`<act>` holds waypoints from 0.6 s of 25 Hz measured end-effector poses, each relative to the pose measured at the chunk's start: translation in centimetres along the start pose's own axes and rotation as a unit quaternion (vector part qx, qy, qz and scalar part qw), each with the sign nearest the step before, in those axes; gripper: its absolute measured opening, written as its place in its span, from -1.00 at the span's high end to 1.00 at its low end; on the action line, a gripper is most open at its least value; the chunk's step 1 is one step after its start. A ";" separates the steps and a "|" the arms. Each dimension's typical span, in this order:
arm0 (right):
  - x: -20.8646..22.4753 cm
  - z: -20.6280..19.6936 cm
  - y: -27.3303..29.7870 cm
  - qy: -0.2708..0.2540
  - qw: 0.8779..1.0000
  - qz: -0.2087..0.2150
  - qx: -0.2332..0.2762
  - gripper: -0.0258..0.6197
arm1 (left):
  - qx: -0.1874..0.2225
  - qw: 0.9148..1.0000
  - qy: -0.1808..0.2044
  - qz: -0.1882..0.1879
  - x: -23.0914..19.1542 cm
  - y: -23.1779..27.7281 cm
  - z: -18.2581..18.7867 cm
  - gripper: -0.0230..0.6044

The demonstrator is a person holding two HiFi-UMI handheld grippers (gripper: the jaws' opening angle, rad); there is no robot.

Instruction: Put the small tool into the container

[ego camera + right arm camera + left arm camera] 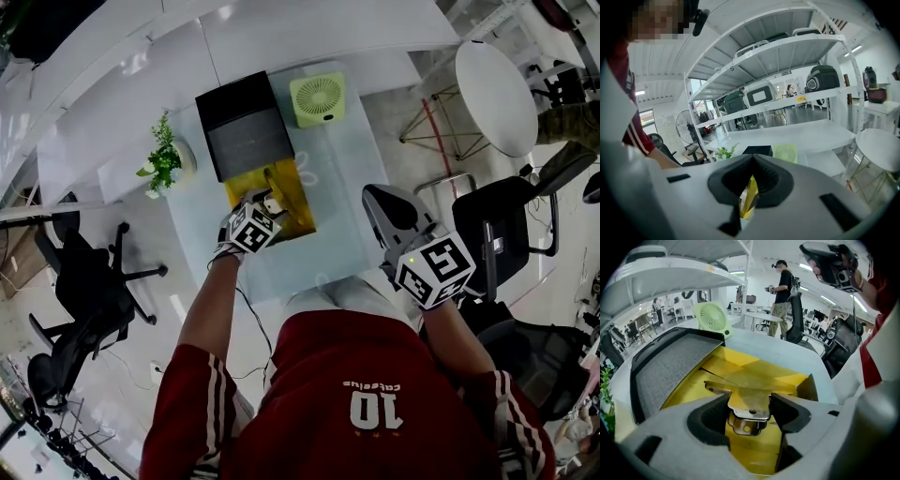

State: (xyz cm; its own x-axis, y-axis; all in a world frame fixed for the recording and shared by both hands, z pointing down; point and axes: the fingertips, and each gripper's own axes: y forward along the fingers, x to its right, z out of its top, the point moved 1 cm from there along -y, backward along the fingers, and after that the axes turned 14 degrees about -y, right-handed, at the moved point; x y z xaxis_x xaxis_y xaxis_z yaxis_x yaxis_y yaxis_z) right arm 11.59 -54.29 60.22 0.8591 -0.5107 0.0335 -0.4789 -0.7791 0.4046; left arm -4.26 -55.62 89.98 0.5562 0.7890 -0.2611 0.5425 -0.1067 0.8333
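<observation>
The small tool is a flat metal piece with a hole near its lower end. My left gripper is shut on it, one dark pad against each side. It hangs over the open yellow container, whose black lid stands raised at the left. From the head view, the left gripper sits above the container on the pale table. My right gripper is held off the table's right side. Its jaws are shut with nothing between them.
A green fan stands behind the container and a potted plant to its left. Black office chairs flank the table, and another chair is by the right gripper. A round white table is far right.
</observation>
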 end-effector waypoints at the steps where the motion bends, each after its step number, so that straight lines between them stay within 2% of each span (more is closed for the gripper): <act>1: 0.0 -0.1 0.0 0.001 1.000 0.000 -0.001 0.91 | -0.001 1.000 -0.002 -0.001 0.0 0.0 0.0 0.02; 9: -0.3 -0.2 0.1 0.003 1.000 0.000 -0.005 0.91 | -0.021 1.000 -0.011 -0.005 0.0 0.4 -0.3 -0.01; 15: -0.4 -0.7 -0.2 0.012 1.000 -0.002 -0.006 0.91 | -0.017 1.000 -0.025 0.001 -0.2 -0.3 -0.2 -0.08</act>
State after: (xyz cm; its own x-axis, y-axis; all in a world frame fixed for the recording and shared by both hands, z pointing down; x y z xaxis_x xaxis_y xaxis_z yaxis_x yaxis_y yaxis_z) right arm 11.50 -53.71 60.72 0.8648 -0.4991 0.0548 -0.4740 -0.7757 0.4166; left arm -4.66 -55.60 89.85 0.5885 0.7578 -0.2818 0.5196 -0.0874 0.8499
